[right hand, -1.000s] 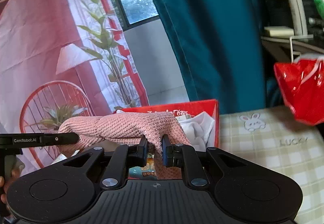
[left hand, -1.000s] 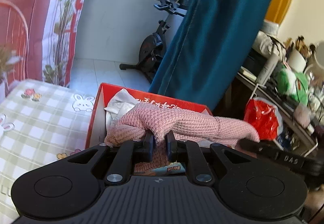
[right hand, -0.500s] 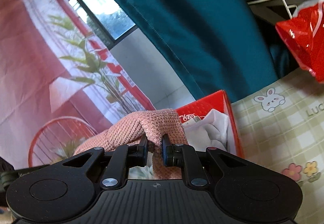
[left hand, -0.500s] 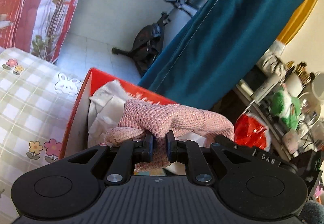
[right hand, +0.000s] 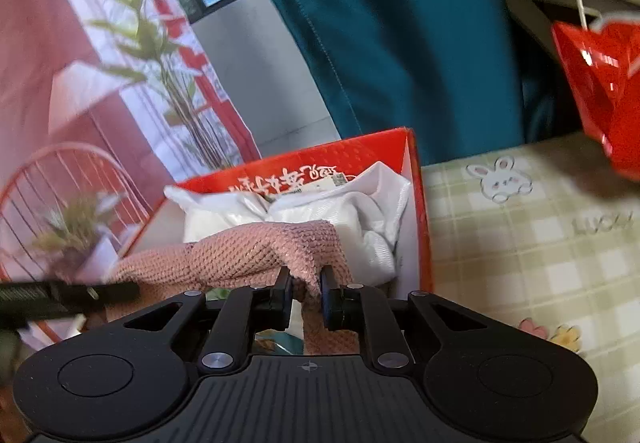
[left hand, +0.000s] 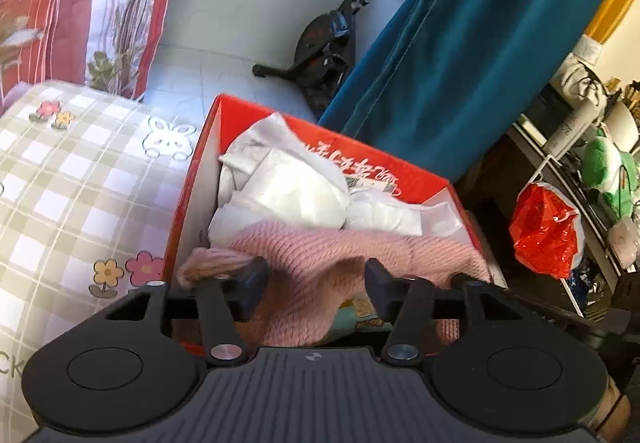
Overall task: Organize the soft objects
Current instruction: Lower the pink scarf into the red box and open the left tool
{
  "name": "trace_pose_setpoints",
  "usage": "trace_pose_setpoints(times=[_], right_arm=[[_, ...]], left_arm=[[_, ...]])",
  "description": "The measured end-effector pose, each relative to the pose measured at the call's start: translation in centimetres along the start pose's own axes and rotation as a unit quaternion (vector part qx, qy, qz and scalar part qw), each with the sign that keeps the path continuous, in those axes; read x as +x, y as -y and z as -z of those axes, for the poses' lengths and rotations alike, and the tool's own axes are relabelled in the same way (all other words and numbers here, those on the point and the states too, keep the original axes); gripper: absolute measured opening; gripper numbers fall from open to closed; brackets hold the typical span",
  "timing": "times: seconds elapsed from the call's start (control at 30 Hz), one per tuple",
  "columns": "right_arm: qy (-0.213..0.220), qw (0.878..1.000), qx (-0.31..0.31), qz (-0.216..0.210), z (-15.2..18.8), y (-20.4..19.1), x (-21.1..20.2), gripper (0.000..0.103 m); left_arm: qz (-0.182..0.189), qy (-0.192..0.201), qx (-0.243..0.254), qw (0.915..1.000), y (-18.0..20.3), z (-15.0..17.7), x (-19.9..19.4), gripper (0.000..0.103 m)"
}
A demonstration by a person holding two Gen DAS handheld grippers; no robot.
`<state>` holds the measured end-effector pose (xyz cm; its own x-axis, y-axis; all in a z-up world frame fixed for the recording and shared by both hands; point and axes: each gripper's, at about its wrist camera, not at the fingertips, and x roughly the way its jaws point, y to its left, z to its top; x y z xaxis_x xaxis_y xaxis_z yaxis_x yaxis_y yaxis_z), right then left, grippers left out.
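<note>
A pink knitted cloth [left hand: 320, 263] lies over the near part of an open red cardboard box [left hand: 400, 171], on top of white cloth [left hand: 288, 187]. My left gripper [left hand: 314, 283] is open, its fingers spread either side of the pink cloth, which rests between them. In the right wrist view my right gripper [right hand: 306, 287] is shut on a fold of the pink cloth [right hand: 256, 251], held over the red box [right hand: 320, 159] with the white cloth [right hand: 360, 219] behind. The left gripper's body [right hand: 68, 293] shows at the left edge.
The box sits on a green-checked bed sheet [left hand: 72, 179] with bunny and flower prints. A teal curtain [left hand: 460, 43] hangs behind it. A red plastic bag [left hand: 544, 231] hangs by a cluttered shelf at the right. An exercise bike [left hand: 324, 47] stands on the floor beyond.
My left gripper has opened and let go of the pink cloth, which has dropped lower into the box. My right gripper still holds its fold and has lowered.
</note>
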<state>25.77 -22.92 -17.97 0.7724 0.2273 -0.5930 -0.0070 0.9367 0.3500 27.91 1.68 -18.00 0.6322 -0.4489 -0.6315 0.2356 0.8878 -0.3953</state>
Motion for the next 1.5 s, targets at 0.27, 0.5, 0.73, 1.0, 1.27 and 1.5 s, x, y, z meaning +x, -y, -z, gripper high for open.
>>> trace_pose_setpoints(times=[0.27, 0.5, 0.73, 1.0, 1.27, 1.5], right_arm=[[-0.009, 0.998, -0.052, 0.022, 0.6, -1.4, -0.5, 0.027], [0.032, 0.997, -0.063, 0.007, -0.3, -1.9, -2.2, 0.032], [0.044, 0.997, -0.064, 0.007, -1.7, -2.2, -1.1, 0.020], [-0.013, 0.997, -0.070, 0.020, -1.9, -2.6, 2.2, 0.017], [-0.077, 0.995, -0.063, 0.029, -1.1, -2.3, 4.7, 0.011], [-0.088, 0.993, -0.068, 0.033, -0.6, -2.3, 4.6, 0.012]], left_arm=[[-0.020, 0.037, 0.022, 0.9989, 0.9, -0.6, -1.1, 0.048], [-0.033, 0.030, 0.053, 0.9976, 2.4, -1.5, 0.4, 0.018], [-0.052, -0.011, 0.077, 0.9957, 2.6, -1.3, 3.1, 0.018], [-0.061, -0.051, 0.099, 0.9918, 1.9, -1.0, 4.9, 0.018], [-0.070, -0.062, 0.104, 0.9902, 2.0, -0.8, 5.9, 0.018], [-0.078, -0.056, 0.107, 0.9895, 2.3, -0.9, 5.4, 0.018]])
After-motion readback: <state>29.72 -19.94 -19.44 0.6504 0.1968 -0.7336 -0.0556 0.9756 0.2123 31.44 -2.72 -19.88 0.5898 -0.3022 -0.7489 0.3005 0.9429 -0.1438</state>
